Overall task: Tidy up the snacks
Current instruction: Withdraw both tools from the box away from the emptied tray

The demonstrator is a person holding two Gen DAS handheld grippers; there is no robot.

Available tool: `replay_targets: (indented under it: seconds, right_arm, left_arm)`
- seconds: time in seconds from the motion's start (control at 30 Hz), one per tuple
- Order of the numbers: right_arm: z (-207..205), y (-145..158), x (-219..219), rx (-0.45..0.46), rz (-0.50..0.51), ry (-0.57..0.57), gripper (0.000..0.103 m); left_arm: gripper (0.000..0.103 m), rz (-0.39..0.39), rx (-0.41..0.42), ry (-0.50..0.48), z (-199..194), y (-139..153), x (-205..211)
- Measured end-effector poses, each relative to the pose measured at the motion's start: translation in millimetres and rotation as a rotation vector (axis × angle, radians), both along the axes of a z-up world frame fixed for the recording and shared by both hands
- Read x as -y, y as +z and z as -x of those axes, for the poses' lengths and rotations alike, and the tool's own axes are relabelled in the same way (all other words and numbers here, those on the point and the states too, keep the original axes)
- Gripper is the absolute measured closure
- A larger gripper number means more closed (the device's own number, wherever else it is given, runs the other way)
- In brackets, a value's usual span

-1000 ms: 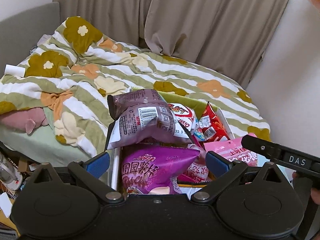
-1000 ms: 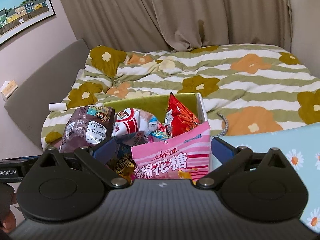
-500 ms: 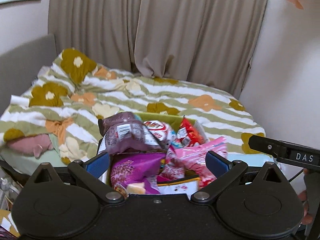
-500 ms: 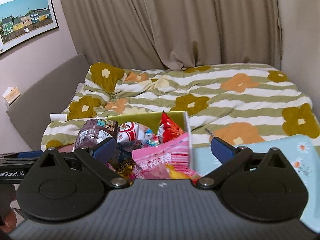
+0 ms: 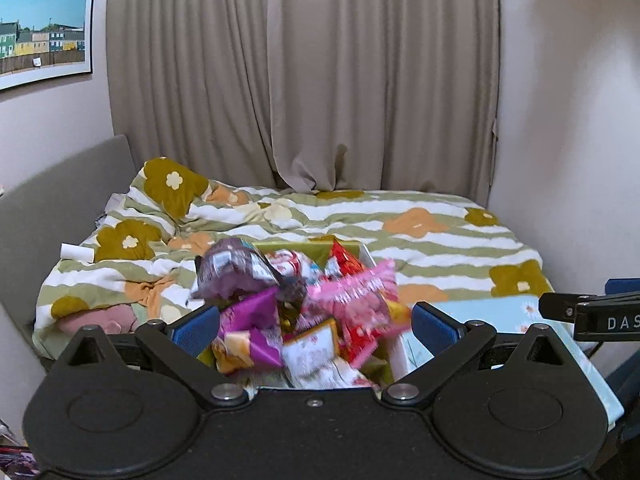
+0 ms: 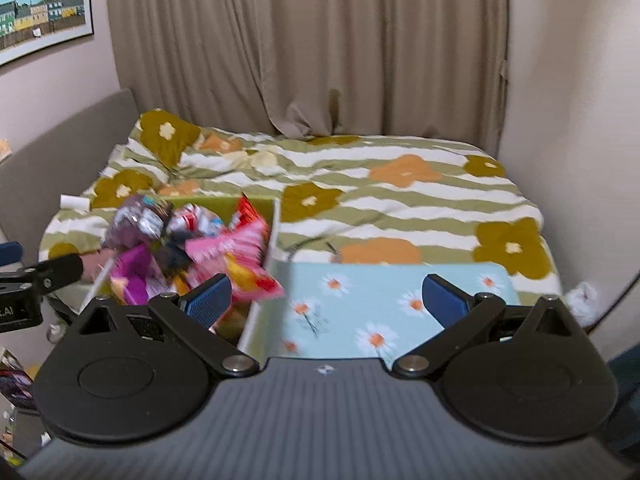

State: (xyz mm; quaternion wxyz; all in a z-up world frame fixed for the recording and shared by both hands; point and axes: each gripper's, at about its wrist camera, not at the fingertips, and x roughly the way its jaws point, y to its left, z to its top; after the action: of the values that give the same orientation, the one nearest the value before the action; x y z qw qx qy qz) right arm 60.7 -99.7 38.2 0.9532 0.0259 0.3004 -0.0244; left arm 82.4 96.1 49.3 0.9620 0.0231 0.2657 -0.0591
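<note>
Left wrist view, largest first: beige curtain [image 5: 360, 80] fills the back wall; below it a bed under a striped flower-print quilt [image 5: 420, 236]. A framed townscape picture [image 5: 42, 36] hangs at left, cut off by the frame edge. Near the foot of the bed stands an open box [image 6: 276, 224], green inside, heaped with snack bags. Its near wall is hidden behind the gripper body. Just right of it lies a pale blue daisy-print surface [image 6: 360, 296]; whether that is a lid or a tray cannot be told.

Bags are smeared by motion blur, print unreadable. Distinguishable: a grey-purple bag [image 5: 228, 272] on top at left, a pink striped bag [image 5: 360, 296] at right, a magenta bag [image 5: 252, 312] below, a red bag [image 5: 344, 264] at the back.

Left gripper [image 5: 316, 324]: 2 blue-padded fingers spread wide, nothing between them, framing the heap without touching it.

Right gripper [image 6: 326, 300]: fingers likewise wide apart and empty, hanging over the daisy surface, its left pad just in front of the box's right wall.

A small white roll [image 5: 76, 252] lies at the quilt's left edge.
</note>
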Motion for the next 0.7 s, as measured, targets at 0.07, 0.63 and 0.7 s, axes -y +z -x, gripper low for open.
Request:
replay_targets:
  seconds: [0.07,0.63,0.7]
  right_arm:
    - [11,-5,8,-0.021,-0.001,-0.010,0.000]
    - [53,-25,31,-0.081,-0.023,-0.057,0.000]
    - [53,-25,31,-0.082,-0.023,-0.058,0.000]
  left_arm:
    - [0.000,-0.011,-0.018,-0.002,8,-5,6]
    - [0.000,-0.048,-0.039,-0.044,36,-18,27]
    - [0.000,-0.048,-0.040,-0.051,37,-17,27]
